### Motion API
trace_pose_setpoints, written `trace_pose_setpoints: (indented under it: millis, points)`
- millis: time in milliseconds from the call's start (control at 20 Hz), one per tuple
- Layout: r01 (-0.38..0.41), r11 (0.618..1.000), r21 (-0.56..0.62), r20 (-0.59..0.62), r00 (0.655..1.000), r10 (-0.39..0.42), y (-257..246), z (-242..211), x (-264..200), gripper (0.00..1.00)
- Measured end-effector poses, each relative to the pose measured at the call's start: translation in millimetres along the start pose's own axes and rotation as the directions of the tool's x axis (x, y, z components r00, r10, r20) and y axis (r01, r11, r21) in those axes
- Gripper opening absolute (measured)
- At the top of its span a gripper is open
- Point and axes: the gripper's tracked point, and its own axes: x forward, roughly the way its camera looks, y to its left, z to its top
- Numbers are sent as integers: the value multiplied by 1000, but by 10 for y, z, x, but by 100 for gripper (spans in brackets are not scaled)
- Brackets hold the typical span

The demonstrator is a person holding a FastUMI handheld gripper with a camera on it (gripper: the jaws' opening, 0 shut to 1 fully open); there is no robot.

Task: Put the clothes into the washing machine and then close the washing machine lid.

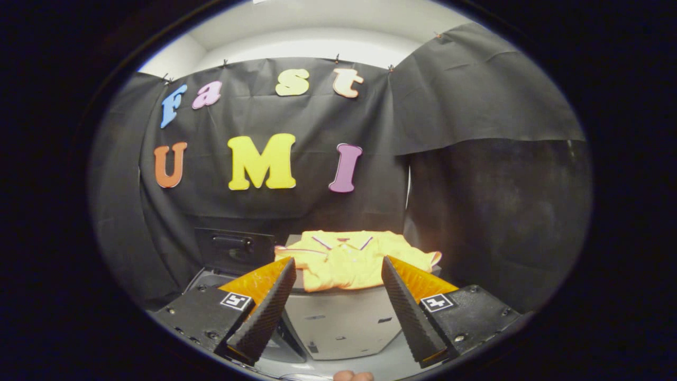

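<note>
A yellow shirt (349, 256) with dark trim at the collar lies spread on a grey surface (344, 317), just beyond my fingertips. My gripper (338, 264) stands open, with nothing between its fingers. The shirt shows through the gap between the two fingers. To the left of the shirt, behind my left finger (267, 307), sits the dark top of the washing machine (232, 248) with a handle on it. Whether its lid is up or down I cannot tell.
Black cloth walls close in behind and on both sides. A tall dark panel (497, 211) stands to the right of the shirt. Fingertips of a person's hand (353, 376) show below the gripper.
</note>
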Motion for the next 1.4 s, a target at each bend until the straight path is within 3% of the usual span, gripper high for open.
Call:
trace_pose_setpoints:
  millis: [350, 600, 1000, 1300, 1400]
  points:
    - [-50, 998, -32, -101, 994, 46, -228, 95, 1211, 100]
    - [-104, 993, -52, -260, 962, 87, -213, -128, 1824, 100]
    - [-127, 990, -60, -438, 895, 88, -209, -484, 2427, 100]
    - [-129, 991, -39, -541, 837, 88, -260, -850, 2561, 100]
    - [-122, 992, -12, -537, 838, 96, -248, -846, 2604, 100]
